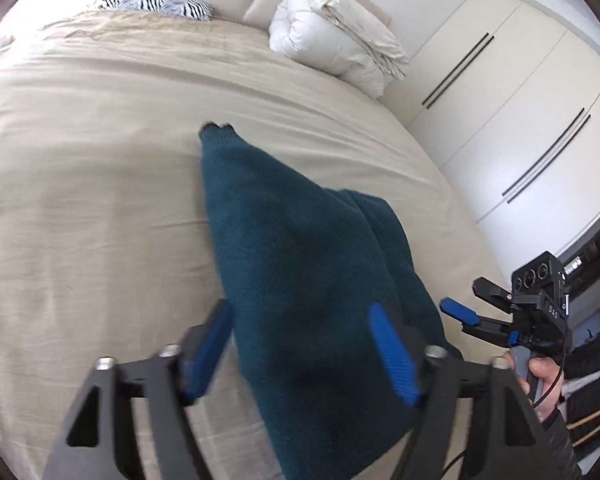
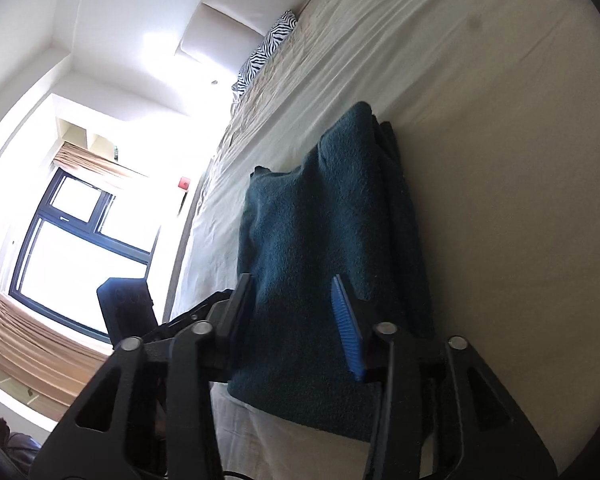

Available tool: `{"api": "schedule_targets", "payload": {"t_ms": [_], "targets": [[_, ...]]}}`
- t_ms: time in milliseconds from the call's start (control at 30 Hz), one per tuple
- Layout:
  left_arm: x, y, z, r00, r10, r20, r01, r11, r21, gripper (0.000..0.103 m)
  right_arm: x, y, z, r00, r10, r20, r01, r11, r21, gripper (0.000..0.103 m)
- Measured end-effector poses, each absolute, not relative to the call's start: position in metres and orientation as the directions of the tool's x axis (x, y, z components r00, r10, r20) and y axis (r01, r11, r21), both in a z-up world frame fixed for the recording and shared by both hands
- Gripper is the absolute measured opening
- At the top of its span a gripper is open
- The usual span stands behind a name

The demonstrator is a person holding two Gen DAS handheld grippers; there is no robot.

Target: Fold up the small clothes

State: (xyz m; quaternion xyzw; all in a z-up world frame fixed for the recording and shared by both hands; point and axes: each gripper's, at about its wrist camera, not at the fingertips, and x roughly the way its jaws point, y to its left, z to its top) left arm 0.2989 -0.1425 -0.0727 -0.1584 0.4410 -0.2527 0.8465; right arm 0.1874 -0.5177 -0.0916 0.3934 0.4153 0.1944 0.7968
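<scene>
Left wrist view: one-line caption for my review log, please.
Left gripper open over a folded teal fleece garment on the beige bed, right gripper open alongside.

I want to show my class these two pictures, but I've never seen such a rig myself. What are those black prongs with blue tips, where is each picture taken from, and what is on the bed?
There is no robot here: a person holds a two-finger gripper in each hand, with a wide-angle camera on each looking along its fingers. One picture comes from the left gripper, the other from the right gripper. The left view also shows the right gripper with the hand holding it. On the beige bed lies a folded teal sweater. Both grippers stand open over it, holding nothing. Farther off lie a rolled white duvet and a zebra-print pillow.
</scene>
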Motion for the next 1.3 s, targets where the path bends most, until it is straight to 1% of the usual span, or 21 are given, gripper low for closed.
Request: {"api": "schedule_targets", "payload": {"t_ms": [33,100,200,233,300,367,400,433,467,500,533,567,600,633,700,733,800,967,1133,1300], "targets": [[0.302,-0.138,-0.074,0.493,-0.555,-0.67,0.275,0.83,-0.485,0.09,0.187,-0.524,-0.09,0.596,0.598,-0.536,0.048,0.64,0.767,0.076],[0.312,-0.136,-0.089,0.432,-0.574,-0.695,0.236,0.816,-0.527,0.088,0.19,-0.537,-0.093,0.589,0.573,-0.57,0.095,0.651,0.753,0.076],[0.32,-0.138,-0.116,0.357,-0.59,-0.725,0.196,0.806,-0.559,0.087,0.204,-0.541,-0.112,0.512,0.601,-0.614,0.151,0.64,0.753,0.076],[0.323,-0.14,-0.122,0.344,-0.6,-0.722,0.192,0.798,-0.571,0.087,0.208,-0.542,-0.119,0.493,0.603,-0.627,0.166,0.643,0.748,0.076],[0.329,-0.146,-0.124,0.342,-0.602,-0.721,0.193,0.796,-0.573,0.087,0.21,-0.554,-0.132,0.48,0.619,-0.622,0.163,0.633,0.757,0.076],[0.338,-0.152,-0.124,0.309,-0.64,-0.704,0.193,0.767,-0.612,0.086,0.22,-0.553,-0.135,0.468,0.634,-0.615,0.163,0.622,0.766,0.074],[0.344,-0.156,-0.126,0.282,-0.654,-0.702,0.189,0.755,-0.628,0.073,0.223,-0.552,-0.138,0.458,0.638,-0.619,0.162,0.625,0.764,0.072],[0.35,-0.16,-0.128,0.265,-0.642,-0.72,0.181,0.766,-0.617,0.069,0.229,-0.548,-0.139,0.444,0.644,-0.623,0.151,0.632,0.76,0.069],[0.354,-0.164,-0.13,0.257,-0.636,-0.727,0.179,0.771,-0.611,0.069,0.234,-0.543,-0.14,0.424,0.65,-0.631,0.141,0.641,0.755,0.064],[0.358,-0.166,-0.131,0.249,-0.634,-0.732,0.177,0.773,-0.609,0.066,0.242,-0.535,-0.139,0.401,0.652,-0.643,0.134,0.653,0.746,0.058],[0.361,-0.168,-0.132,0.245,-0.631,-0.736,0.173,0.775,-0.607,0.063,0.247,-0.529,-0.139,0.383,0.65,-0.656,0.128,0.666,0.735,0.054],[0.362,-0.168,-0.133,0.241,-0.63,-0.738,0.166,0.776,-0.608,0.061,0.25,-0.523,-0.141,0.369,0.645,-0.67,0.123,0.68,0.723,0.047],[0.361,-0.169,-0.131,0.24,-0.629,-0.74,0.164,0.777,-0.607,0.056,0.252,-0.518,-0.142,0.361,0.634,-0.684,0.124,0.694,0.709,0.038],[0.36,-0.169,-0.129,0.239,-0.628,-0.74,0.168,0.778,-0.606,0.049,0.252,-0.516,-0.142,0.36,0.626,-0.692,0.128,0.701,0.701,0.034],[0.354,-0.171,-0.121,0.247,-0.614,-0.75,0.201,0.79,-0.58,0.043,0.248,-0.512,-0.138,0.372,0.61,-0.7,0.126,0.713,0.689,0.025],[0.35,-0.172,-0.115,0.255,-0.604,-0.755,0.215,0.797,-0.565,0.041,0.244,-0.508,-0.134,0.384,0.596,-0.705,0.123,0.724,0.679,0.024],[0.34,-0.168,-0.103,0.267,-0.588,-0.764,0.222,0.808,-0.545,0.04,0.242,-0.497,-0.125,0.405,0.565,-0.719,0.108,0.752,0.651,0.022],[0.301,-0.141,-0.063,0.314,-0.559,-0.767,0.251,0.828,-0.501,0.04,0.214,-0.459,-0.082,0.424,0.514,-0.746,0.037,0.813,0.581,0.022],[0.244,-0.098,-0.026,0.367,-0.525,-0.768,0.289,0.849,-0.442,0.04,0.174,-0.405,-0.051,0.452,0.557,-0.697,-0.032,0.79,0.612,0.021],[0.194,-0.049,-0.019,0.397,-0.505,-0.766,0.283,0.862,-0.421,0.04,0.129,-0.349,-0.047,0.43,0.609,-0.667,-0.076,0.76,0.645,0.022]]}}
